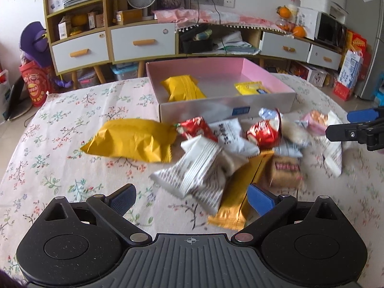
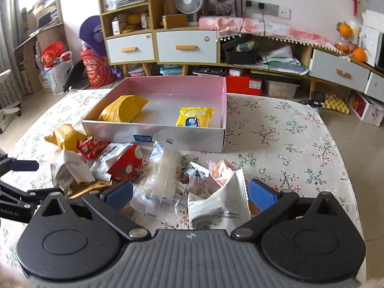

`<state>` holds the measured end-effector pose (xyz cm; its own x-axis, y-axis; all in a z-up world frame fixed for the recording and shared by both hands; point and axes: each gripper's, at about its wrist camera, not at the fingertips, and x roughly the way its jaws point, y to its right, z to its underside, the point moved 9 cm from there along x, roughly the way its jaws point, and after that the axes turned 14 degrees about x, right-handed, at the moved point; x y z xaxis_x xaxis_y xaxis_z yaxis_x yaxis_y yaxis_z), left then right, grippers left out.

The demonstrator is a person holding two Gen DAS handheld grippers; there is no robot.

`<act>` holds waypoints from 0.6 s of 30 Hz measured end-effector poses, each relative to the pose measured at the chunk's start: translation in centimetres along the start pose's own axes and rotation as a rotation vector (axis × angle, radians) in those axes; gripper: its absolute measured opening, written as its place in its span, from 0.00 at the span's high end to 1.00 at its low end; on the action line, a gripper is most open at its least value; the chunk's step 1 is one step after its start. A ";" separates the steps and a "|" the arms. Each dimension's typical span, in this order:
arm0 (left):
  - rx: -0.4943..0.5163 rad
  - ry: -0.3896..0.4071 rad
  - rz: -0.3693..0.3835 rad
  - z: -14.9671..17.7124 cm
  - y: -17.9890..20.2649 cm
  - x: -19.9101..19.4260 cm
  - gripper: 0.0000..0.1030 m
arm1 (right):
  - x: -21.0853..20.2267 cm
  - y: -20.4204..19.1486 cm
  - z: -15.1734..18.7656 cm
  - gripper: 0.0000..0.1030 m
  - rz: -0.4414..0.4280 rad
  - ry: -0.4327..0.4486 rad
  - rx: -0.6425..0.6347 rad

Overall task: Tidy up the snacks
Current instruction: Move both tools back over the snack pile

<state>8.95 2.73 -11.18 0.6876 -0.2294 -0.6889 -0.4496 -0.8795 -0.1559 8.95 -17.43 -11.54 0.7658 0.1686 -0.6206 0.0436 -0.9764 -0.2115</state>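
A pink-lined box [image 1: 259,72] [image 2: 223,100] stands on the floral table and holds a yellow packet [image 1: 182,88] [image 2: 124,109] and a small yellow sachet [image 1: 252,88] [image 2: 195,117]. In front of it lies a pile of snacks: a large yellow bag [image 1: 130,140], red wrappers [image 1: 264,133] [image 2: 126,163], white striped packets [image 1: 192,170] and a gold bar [image 1: 240,192]. My left gripper [image 1: 192,198] is open above the striped packets and gold bar. My right gripper [image 2: 190,193] is open around a clear-wrapped snack [image 2: 163,177] and a white packet [image 2: 220,204].
The floral tablecloth [image 1: 60,144] [image 2: 300,144] has bare room left of the pile and right of the box. Behind the table stand drawers and shelves [image 1: 141,43], a fan [image 2: 188,0] and floor clutter. The right gripper's fingers [image 1: 355,129] show at the left view's right edge.
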 end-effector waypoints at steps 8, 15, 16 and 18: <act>0.054 0.062 0.000 0.4 -0.6 0.1 0.03 | 0.5 0.3 2.0 0.00 0.004 -0.010 -0.093; 0.045 0.108 0.037 -0.4 -1.0 1.2 0.04 | 0.8 1.0 2.1 0.05 0.012 0.004 -0.097; 0.044 0.108 0.044 -0.5 -1.0 1.4 0.05 | 0.9 1.0 2.1 0.06 0.011 0.004 -0.094; 0.048 0.104 0.046 -0.6 -0.9 1.8 0.05 | 1.1 1.0 2.3 0.06 0.017 0.004 -0.100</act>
<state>10.96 2.90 -11.85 0.7198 -0.3137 -0.6193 -0.5074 -0.8466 -0.1609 8.34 -17.95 -14.17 0.7698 0.1518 -0.6200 0.0942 -0.9877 -0.1250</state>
